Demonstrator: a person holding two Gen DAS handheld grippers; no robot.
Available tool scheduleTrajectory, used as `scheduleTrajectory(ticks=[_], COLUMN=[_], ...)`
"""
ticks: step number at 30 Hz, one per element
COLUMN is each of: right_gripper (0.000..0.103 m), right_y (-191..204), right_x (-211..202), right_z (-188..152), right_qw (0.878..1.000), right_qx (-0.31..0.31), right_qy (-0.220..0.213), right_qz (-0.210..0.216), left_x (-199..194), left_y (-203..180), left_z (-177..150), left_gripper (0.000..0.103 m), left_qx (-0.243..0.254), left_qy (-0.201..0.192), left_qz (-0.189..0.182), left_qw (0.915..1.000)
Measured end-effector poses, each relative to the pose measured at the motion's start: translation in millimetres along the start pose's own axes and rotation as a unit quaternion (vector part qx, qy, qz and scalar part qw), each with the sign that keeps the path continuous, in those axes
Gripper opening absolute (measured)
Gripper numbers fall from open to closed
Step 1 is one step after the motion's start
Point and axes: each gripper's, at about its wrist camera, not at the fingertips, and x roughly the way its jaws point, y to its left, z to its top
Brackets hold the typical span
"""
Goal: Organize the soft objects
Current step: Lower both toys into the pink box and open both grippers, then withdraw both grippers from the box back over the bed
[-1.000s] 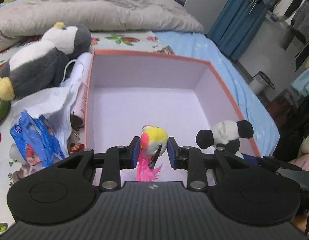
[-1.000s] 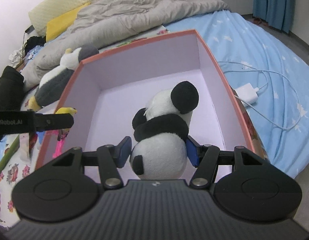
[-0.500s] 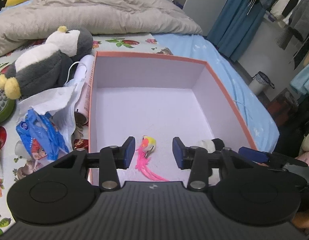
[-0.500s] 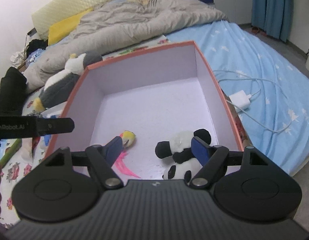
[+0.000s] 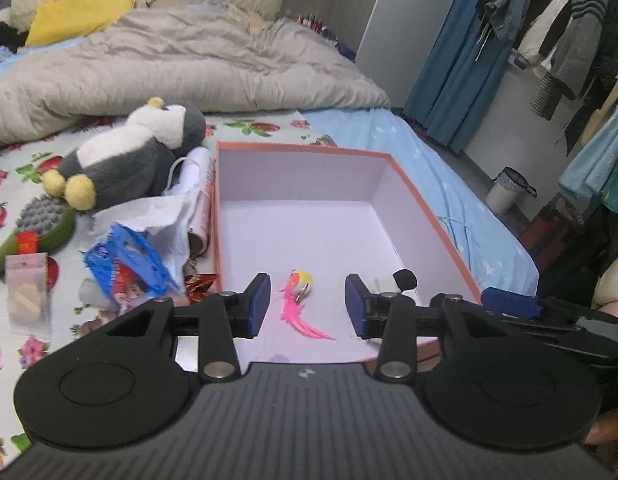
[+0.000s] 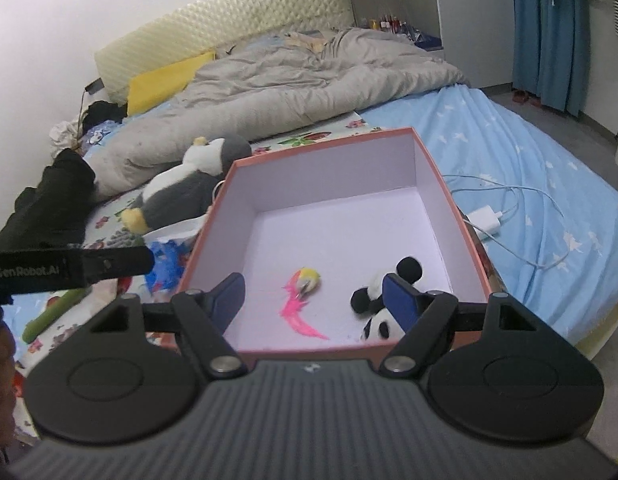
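A pink box (image 5: 301, 150) (image 6: 325, 142) with a pale lilac inside stands on the bed. A small yellow-headed bird toy with a pink tail (image 5: 299, 292) (image 6: 303, 292) lies on the box floor near the front. A small panda plush (image 6: 373, 312) lies to its right; in the left wrist view only its ear (image 5: 405, 279) shows. My left gripper (image 5: 307, 304) is open and empty above the front of the box. My right gripper (image 6: 315, 298) is open and empty above the same edge. A grey and white penguin plush (image 5: 129, 160) (image 6: 189, 188) lies left of the box.
Left of the box lie crumpled white paper (image 5: 149, 216), a blue wrapper (image 5: 125, 264), a tube (image 5: 201, 196) and a green brush (image 5: 33, 232). A grey duvet (image 5: 169, 64) covers the far bed. A white charger and cable (image 6: 485, 218) lie right of the box. A bin (image 5: 505, 190) stands on the floor.
Both grippers opened and let go: the bird toy and the panda now lie in the box. Both grippers have drawn back and up from the box.
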Motion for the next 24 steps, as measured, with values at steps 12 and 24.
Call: scheduleTrajectory(ticks=[12,24], right_gripper=[0.078,0.078], right_y=[38,77], right_x=[-45,-53], right_z=[-40,-74], right_qw=[0.998,0.995], right_qx=[-0.05,-0.077], right_qy=[-0.024,-0.014], right_qz=[0.012,0.055], left_x=[-75,-127], left_y=[17,47], left_z=[-48,-102], left_gripper=[0.047,0.047], left_qx=[-0.012,-0.058], left_qy=[-0.031,-0.052], left_qz=[0.011,0.045], left_qw=[0.9994,0.9959])
